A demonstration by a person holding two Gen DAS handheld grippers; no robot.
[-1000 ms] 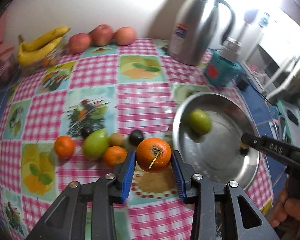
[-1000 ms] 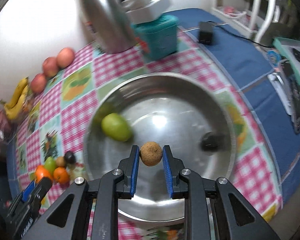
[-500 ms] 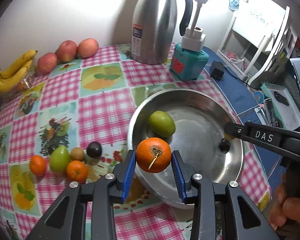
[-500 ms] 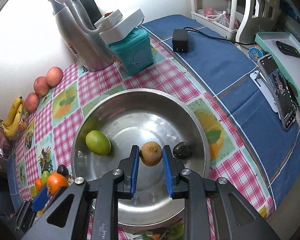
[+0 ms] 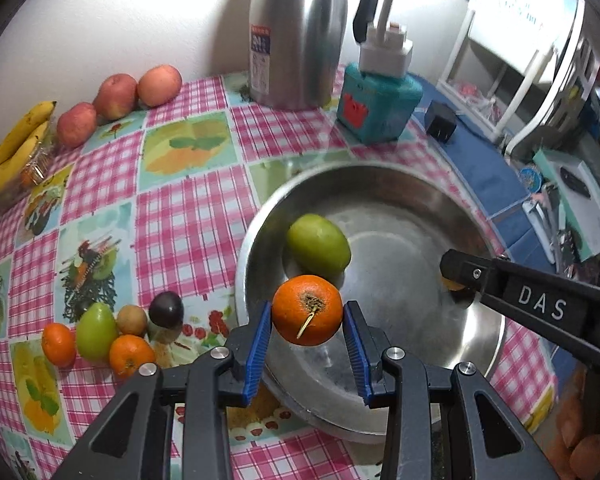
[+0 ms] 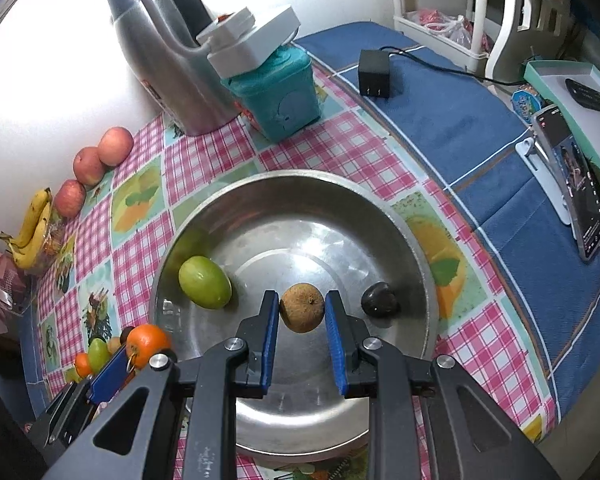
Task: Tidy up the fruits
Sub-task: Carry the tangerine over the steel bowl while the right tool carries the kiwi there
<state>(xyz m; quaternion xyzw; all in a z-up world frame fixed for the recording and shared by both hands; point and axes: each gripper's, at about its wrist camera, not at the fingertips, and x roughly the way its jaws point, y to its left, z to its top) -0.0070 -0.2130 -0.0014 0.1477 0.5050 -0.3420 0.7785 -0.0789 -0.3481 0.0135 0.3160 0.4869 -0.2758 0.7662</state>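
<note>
Two fruits are in your grip at once: the left gripper (image 5: 307, 328) has its fingers (image 5: 256, 344) clamped on an orange (image 5: 307, 310), stem end facing the camera, and the right gripper (image 6: 302, 318) has its fingers closed on a small brown fruit (image 6: 302, 307). Both hang over the steel bowl (image 6: 416, 252); the orange sits above the near-left rim, the brown fruit above the middle of the floor.

Beyond your left fingers, a green fruit (image 5: 318, 245) lies just behind the orange. To the right of your right fingers, a dark fruit (image 6: 380, 300) rests close by on the bowl floor.

To finish this step well, I'd carry the orange further in past the rim before you release, so it cannot strike the edge and roll out onto the table (image 5: 188, 216). Lower each fruit close to the metal before letting go; round fruit on a curved steel floor will likely roll. Aim for the bare patch between the green fruit and the dark one, and keep the two grippers apart as you descend.

Left of your left fingers, the remaining pile (image 5: 112, 332) of small fruit on the table is still to be collected.
</note>
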